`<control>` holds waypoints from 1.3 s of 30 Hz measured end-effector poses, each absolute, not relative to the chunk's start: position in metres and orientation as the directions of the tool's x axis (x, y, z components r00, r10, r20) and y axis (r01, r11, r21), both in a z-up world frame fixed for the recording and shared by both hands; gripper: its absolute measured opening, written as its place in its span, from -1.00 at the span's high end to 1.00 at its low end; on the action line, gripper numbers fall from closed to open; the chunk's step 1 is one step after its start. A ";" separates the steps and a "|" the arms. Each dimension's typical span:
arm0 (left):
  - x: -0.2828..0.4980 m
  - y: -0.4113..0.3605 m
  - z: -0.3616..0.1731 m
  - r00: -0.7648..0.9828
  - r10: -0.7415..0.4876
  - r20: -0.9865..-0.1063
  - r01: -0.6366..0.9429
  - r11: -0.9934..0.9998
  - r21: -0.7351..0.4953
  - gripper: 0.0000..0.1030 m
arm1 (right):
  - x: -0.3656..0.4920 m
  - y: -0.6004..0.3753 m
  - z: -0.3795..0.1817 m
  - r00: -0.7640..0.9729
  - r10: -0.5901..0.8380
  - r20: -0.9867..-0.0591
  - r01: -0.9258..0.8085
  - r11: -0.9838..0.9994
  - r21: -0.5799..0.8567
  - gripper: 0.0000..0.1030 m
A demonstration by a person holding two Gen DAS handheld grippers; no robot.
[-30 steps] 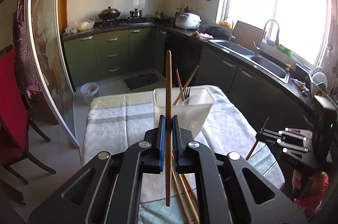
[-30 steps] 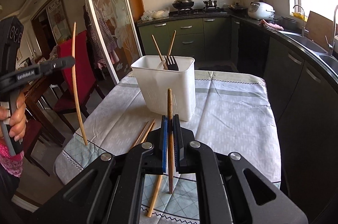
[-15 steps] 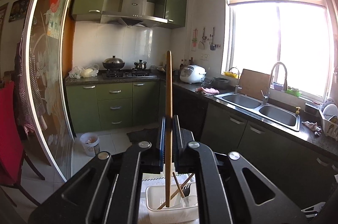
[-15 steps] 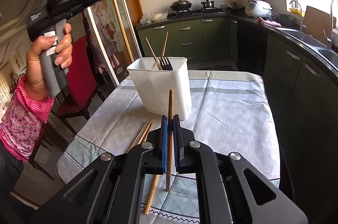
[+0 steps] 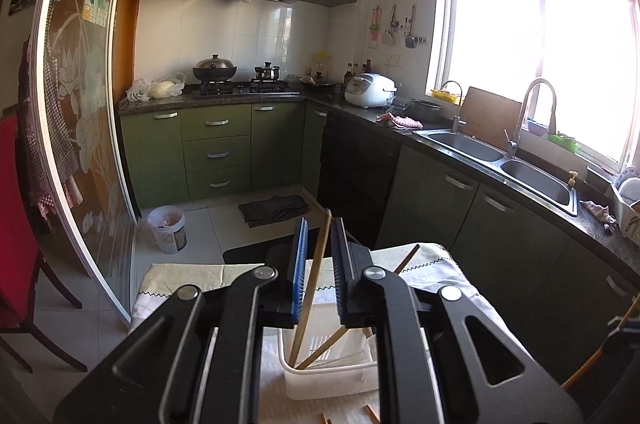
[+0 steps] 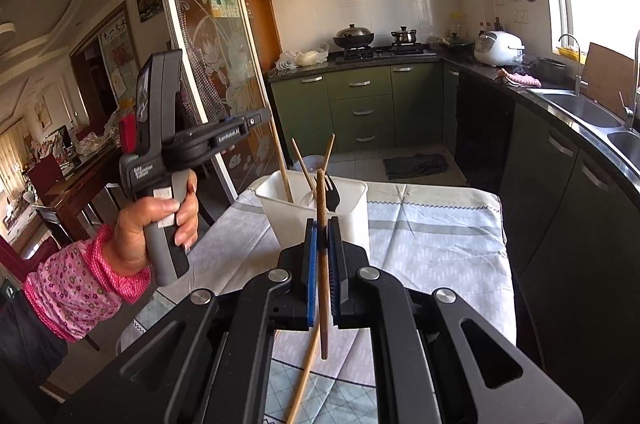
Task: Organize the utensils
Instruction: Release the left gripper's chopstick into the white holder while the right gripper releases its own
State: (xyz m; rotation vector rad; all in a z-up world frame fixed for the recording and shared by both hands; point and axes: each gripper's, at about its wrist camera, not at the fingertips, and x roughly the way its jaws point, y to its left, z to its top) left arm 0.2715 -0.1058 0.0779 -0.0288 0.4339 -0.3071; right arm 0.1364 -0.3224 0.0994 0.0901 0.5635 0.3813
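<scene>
A white plastic bin (image 6: pixel 352 207) stands on the clothed table and holds chopsticks and a black fork (image 6: pixel 331 193). My left gripper (image 5: pixel 319 260) is open just above the bin (image 5: pixel 328 380); a wooden chopstick (image 5: pixel 310 288) leans loose between its pads with its lower end in the bin. From the right wrist view the left gripper (image 6: pixel 244 125) hovers at the bin's left, the chopstick (image 6: pixel 282 163) standing in the bin. My right gripper (image 6: pixel 323 256) is shut on a brown chopstick (image 6: pixel 322 264), held upright near the bin's front.
Another loose chopstick (image 6: pixel 306 380) lies on the tablecloth (image 6: pixel 432 244) below my right gripper. Green kitchen cabinets and a dark counter with a sink (image 5: pixel 496 159) run along the right. A red chair (image 5: pixel 16 224) stands at the left.
My left gripper tipped down over the bin and opened, dropping its chopstick into the bin. My right gripper moved closer to the bin with its chopstick.
</scene>
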 end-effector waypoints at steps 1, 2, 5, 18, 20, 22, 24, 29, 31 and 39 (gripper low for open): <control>0.268 -0.104 0.079 0.861 -0.302 -0.409 0.290 0.952 -0.093 0.64 | 0.141 -0.320 0.107 0.786 0.376 -0.491 -0.328 0.927 0.183 0.88; 0.263 -0.101 0.080 0.860 -0.306 -0.409 0.294 0.951 -0.094 0.62 | 0.146 -0.318 0.116 0.794 0.375 -0.478 -0.328 0.927 0.183 0.88; 0.247 -0.094 0.085 0.855 -0.320 -0.407 0.310 0.946 -0.091 0.59 | 0.164 -0.313 0.143 0.827 0.367 -0.426 -0.318 0.930 0.184 0.88; 0.182 -0.064 0.075 0.844 -0.321 -0.430 0.347 0.938 -0.020 0.40 | 0.261 -0.298 0.158 0.868 0.264 -0.420 -0.193 0.960 0.203 0.88; 0.181 -0.060 0.070 0.830 -0.321 -0.456 0.346 0.938 -0.031 0.40 | 0.270 -0.295 0.139 0.848 0.263 -0.460 -0.187 0.961 0.205 0.88; 0.182 -0.059 0.065 0.814 -0.319 -0.486 0.341 0.939 -0.046 0.40 | 0.277 -0.292 0.122 0.826 0.272 -0.493 -0.191 0.959 0.207 0.88; 0.184 -0.056 0.061 0.795 -0.326 -0.512 0.338 0.938 -0.074 0.38 | 0.280 -0.289 0.110 0.804 0.280 -0.524 -0.203 0.959 0.200 0.83; 0.187 -0.063 0.042 0.752 -0.303 -0.585 0.316 0.945 -0.083 0.34 | 0.259 -0.293 0.097 0.811 0.292 -0.507 -0.214 0.954 0.209 0.66; 0.189 -0.066 0.029 0.721 -0.293 -0.628 0.309 0.947 -0.087 0.34 | 0.238 -0.299 0.094 0.823 0.302 -0.481 -0.222 0.951 0.217 0.59; 0.207 -0.090 -0.047 0.514 -0.232 -0.826 0.279 0.956 -0.095 0.34 | 0.142 -0.311 0.037 0.819 0.278 -0.502 -0.212 0.960 0.185 0.44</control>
